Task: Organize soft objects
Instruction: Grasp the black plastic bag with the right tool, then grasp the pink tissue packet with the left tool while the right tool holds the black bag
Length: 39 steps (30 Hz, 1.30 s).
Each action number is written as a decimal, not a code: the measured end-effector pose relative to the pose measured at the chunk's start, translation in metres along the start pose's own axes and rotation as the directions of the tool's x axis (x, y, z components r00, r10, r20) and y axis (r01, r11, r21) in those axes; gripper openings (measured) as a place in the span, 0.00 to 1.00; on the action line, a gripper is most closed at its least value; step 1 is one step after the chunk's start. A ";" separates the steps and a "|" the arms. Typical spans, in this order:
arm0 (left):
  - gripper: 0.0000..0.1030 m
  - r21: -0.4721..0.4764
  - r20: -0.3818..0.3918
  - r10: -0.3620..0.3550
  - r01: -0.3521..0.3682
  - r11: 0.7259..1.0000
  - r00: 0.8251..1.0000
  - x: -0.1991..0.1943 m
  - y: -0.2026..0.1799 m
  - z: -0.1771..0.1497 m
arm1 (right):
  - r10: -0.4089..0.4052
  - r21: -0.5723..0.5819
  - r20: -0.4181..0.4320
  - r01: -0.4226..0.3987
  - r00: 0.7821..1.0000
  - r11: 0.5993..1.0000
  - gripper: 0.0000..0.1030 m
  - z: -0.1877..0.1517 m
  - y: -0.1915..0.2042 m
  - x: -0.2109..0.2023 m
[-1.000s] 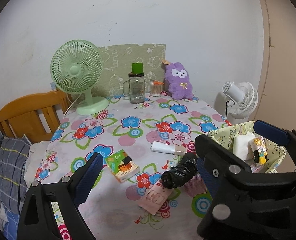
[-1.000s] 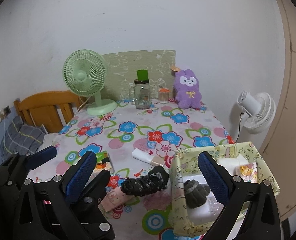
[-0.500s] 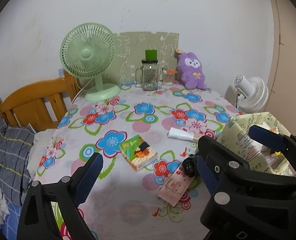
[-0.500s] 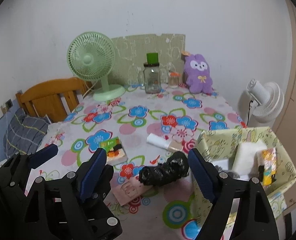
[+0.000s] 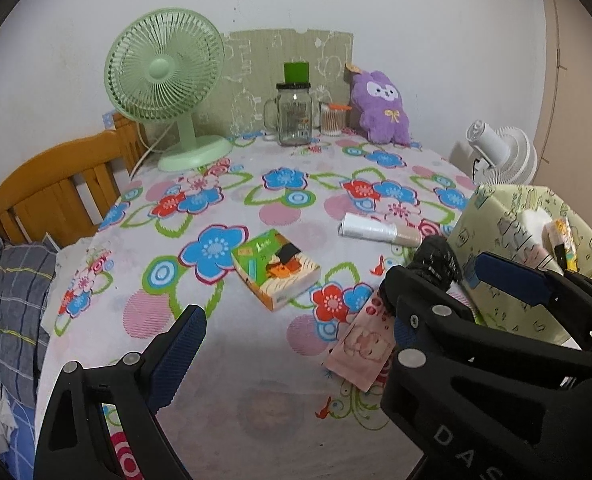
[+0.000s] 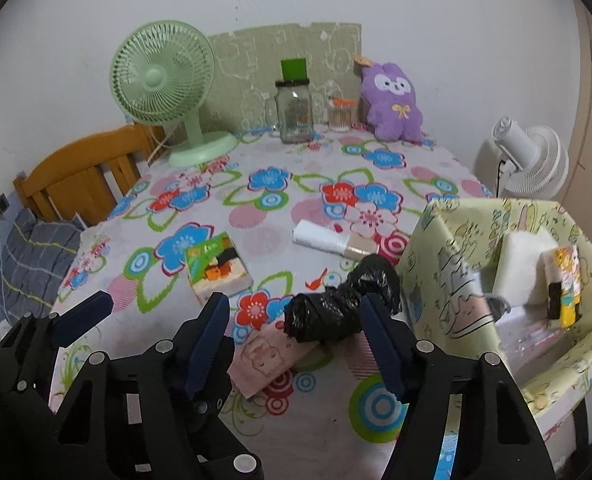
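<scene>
— Since a second ago, what differs?
— While both tools dropped nearer the tabletop, the right gripper point(image 6: 296, 332) now frames the black bag roll point(image 6: 342, 308), jaws wide, empty; the left gripper point(image 5: 296, 316) also gapes; likely that roll goes into the fabric bin point(image 6: 448, 240) next.

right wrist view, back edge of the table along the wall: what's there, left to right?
green desk fan → glass jar with green lid → small container with orange top → purple plush bunny
</scene>
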<state>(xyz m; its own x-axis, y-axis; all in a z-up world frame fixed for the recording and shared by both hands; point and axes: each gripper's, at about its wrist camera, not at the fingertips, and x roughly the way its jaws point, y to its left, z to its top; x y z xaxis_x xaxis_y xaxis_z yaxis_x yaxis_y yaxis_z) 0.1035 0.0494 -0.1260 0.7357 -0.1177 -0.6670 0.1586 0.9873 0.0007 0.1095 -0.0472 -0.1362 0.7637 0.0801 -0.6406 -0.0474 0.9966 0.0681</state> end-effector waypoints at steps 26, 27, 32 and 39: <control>0.93 -0.002 -0.099 -0.052 0.052 0.999 0.994 0.050 -0.005 -0.008 | -0.039 0.019 -0.115 0.041 0.993 0.999 0.29 -0.007 -0.013 0.060; 0.93 -0.002 -0.101 -0.059 0.059 0.998 0.993 0.050 -0.005 -0.008 | -0.036 0.016 -0.113 0.038 0.993 0.999 0.26 -0.008 -0.013 0.060; 0.93 0.022 -0.102 -0.055 0.058 0.998 0.993 0.049 -0.007 -0.010 | -0.027 -0.004 -0.103 0.026 0.994 1.000 0.22 -0.012 -0.013 0.054; 0.93 0.081 -0.102 -0.056 0.065 0.995 0.993 0.047 -0.018 -0.014 | -0.023 -0.009 -0.099 0.022 0.995 1.000 0.20 -0.019 -0.018 0.045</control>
<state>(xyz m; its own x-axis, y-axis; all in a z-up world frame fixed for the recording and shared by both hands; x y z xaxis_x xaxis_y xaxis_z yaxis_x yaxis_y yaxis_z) 0.1256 0.0274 -0.1680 0.6546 -0.1617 -0.7384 0.2589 0.9657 0.0180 0.1323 -0.0615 -0.1809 0.6973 0.0593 -0.7144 -0.0366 0.9982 0.0471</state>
